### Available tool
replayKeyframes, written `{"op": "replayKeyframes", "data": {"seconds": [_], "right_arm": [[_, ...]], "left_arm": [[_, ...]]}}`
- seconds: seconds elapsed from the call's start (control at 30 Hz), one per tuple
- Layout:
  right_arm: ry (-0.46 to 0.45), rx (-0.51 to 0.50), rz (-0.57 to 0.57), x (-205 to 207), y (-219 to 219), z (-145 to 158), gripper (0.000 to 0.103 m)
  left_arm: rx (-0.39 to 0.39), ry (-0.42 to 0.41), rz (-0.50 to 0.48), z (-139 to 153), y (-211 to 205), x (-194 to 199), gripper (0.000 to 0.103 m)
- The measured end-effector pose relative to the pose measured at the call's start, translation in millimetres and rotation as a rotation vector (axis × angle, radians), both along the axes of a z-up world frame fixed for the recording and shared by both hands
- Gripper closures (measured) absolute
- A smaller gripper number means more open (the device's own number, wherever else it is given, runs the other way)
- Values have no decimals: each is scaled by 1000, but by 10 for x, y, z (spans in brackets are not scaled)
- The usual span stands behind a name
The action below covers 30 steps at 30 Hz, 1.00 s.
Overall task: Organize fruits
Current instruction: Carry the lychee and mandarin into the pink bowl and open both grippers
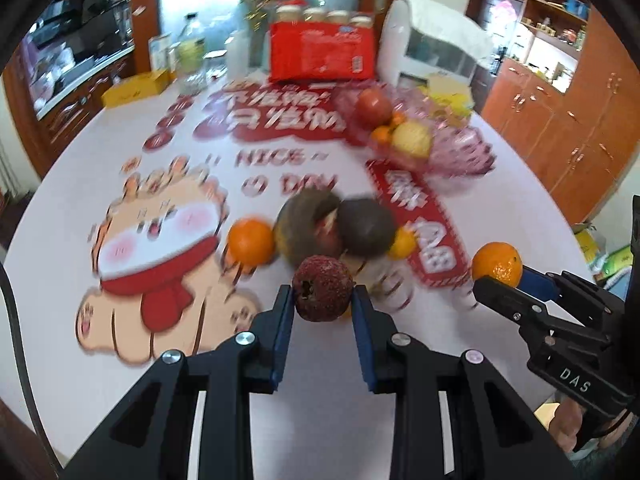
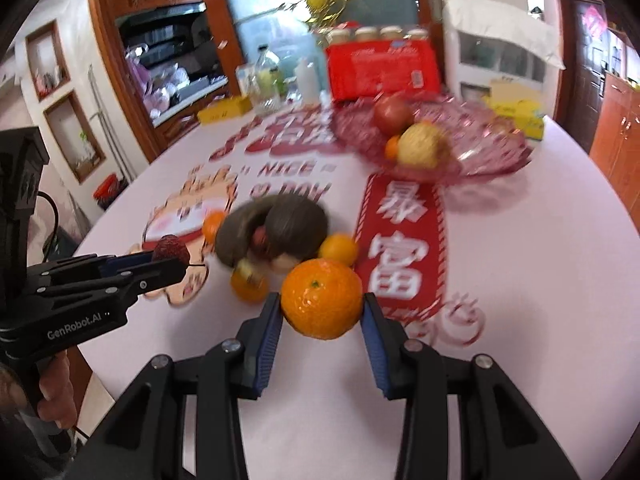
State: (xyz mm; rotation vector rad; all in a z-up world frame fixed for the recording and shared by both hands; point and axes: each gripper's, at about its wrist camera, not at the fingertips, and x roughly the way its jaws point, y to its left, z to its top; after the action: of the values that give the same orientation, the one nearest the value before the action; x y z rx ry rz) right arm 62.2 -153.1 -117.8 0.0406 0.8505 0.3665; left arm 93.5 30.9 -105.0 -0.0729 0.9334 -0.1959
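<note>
My left gripper is shut on a small dark red bumpy fruit, held above the table; it also shows in the right wrist view. My right gripper is shut on an orange mandarin, also seen at the right of the left wrist view. A pile of fruit lies mid-table: two brown-green avocados, a mandarin and smaller orange fruits. A pink glass fruit bowl at the back right holds a red apple, a yellow fruit and mandarins.
The white table bears red and cartoon stickers. At the back stand a red package with jars, bottles, a yellow box and a white appliance. Wooden cabinets stand to the right.
</note>
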Motion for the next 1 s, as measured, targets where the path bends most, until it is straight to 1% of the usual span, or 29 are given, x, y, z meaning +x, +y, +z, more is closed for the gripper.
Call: {"op": "replayKeyframes", "data": {"seconds": [0.1, 0.23, 0.33, 0.4, 0.5, 0.6, 0.67, 0.73, 0.8, 0.87, 1.0], "right_arm": [[-21, 22, -14, 146, -173, 267, 63], [-70, 23, -37, 412, -378, 663, 63], [-96, 10, -68, 756, -518, 938, 63], [-98, 10, -94, 948, -590, 1036, 63], [-92, 11, -139, 1316, -700, 1136, 63], [-74, -2, -191, 1716, -780, 1115, 63], [-62, -20, -219, 1902, -791, 1034, 63], [-44, -42, -248, 2086, -805, 921, 63], [-20, -76, -270, 2250, -790, 744, 63], [29, -102, -285, 2418, -776, 492, 63], [107, -138, -296, 2524, -719, 105, 63]], "left_arm": [[-28, -7, -45, 309, -105, 218, 75], [-18, -49, -81, 732, -272, 587, 75], [5, -70, -94, 930, -403, 880, 75], [19, -81, -94, 1031, -498, 1139, 75], [23, -89, -89, 1087, -612, 1479, 75], [45, -93, -87, 1003, -749, 1820, 75], [50, -70, -86, 864, -842, 2017, 75], [60, -33, -87, 661, -934, 2187, 75], [93, -6, -87, 435, -1031, 2320, 75], [114, 22, -95, 218, -1111, 2405, 75], [148, 79, -110, -125, -1230, 2548, 75]]}}
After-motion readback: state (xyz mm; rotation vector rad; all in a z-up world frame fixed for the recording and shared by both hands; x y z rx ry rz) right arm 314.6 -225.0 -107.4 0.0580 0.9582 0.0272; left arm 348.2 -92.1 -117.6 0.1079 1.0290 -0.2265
